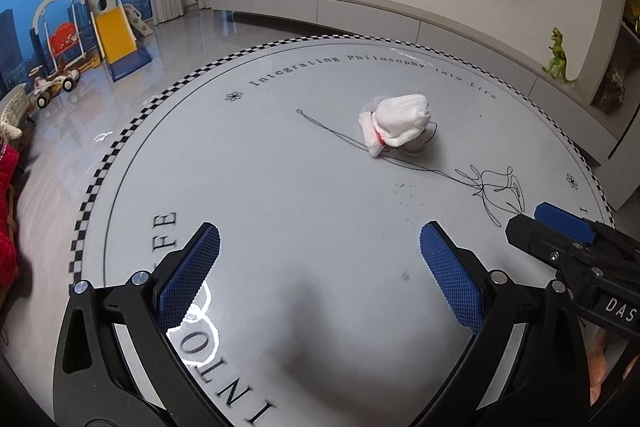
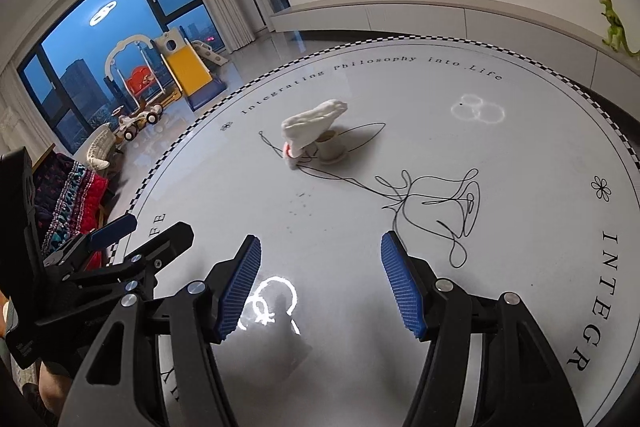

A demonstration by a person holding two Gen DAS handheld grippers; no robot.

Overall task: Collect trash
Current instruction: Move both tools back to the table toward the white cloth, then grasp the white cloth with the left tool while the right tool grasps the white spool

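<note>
Apparently both tools are empty: the left hand-held gripper (image 1: 320, 267) and the right hand-held gripper (image 2: 321, 283) stand with jaws wide apart over the near part of the round table (image 1: 132, 155), nothing between the pads. Toward the far middle lies a white cotton glove (image 1: 398, 123) draped over a small thread spool (image 2: 330, 147), with loose black thread (image 2: 436, 199) trailing nearer and to the right. The glove looks light, soft and floppy; pinching its bunched top seems safest. The thread will likely snag and drag.
</note>
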